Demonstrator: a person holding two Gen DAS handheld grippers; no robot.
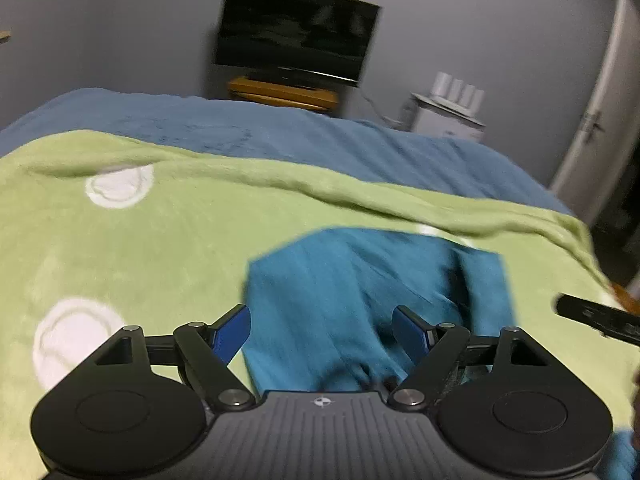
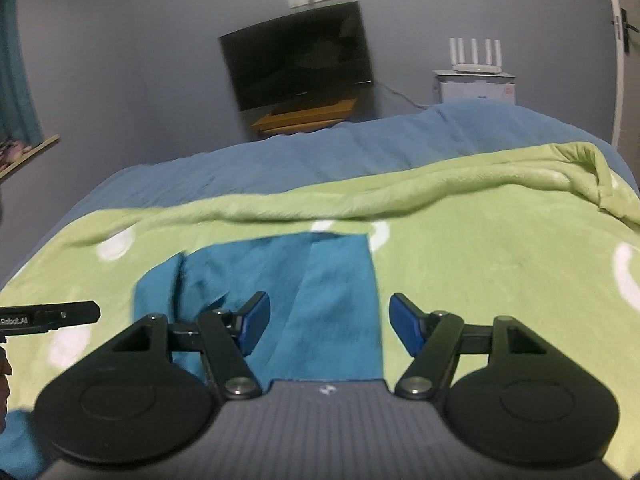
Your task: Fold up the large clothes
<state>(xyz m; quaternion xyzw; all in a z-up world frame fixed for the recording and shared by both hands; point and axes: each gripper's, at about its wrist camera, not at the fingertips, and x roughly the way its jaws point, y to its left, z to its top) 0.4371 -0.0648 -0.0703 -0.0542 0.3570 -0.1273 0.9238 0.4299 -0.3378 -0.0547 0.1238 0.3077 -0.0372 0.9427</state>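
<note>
A teal garment (image 1: 360, 300) lies creased on a green blanket (image 1: 160, 248) with white circles; it also shows in the right wrist view (image 2: 304, 292). My left gripper (image 1: 322, 330) is open and empty, held just above the garment's near part. My right gripper (image 2: 328, 324) is open and empty above the garment's near right edge. The right gripper's body (image 1: 596, 316) shows at the right edge of the left wrist view. The left gripper's body (image 2: 52, 316) shows at the left edge of the right wrist view.
The green blanket (image 2: 480, 264) lies on a blue bedspread (image 1: 280, 132), with a rumpled far edge. Beyond the bed stand a dark TV (image 1: 296, 32) on a yellow stand, a white box with a router (image 2: 474, 76) and a white door (image 1: 596, 120).
</note>
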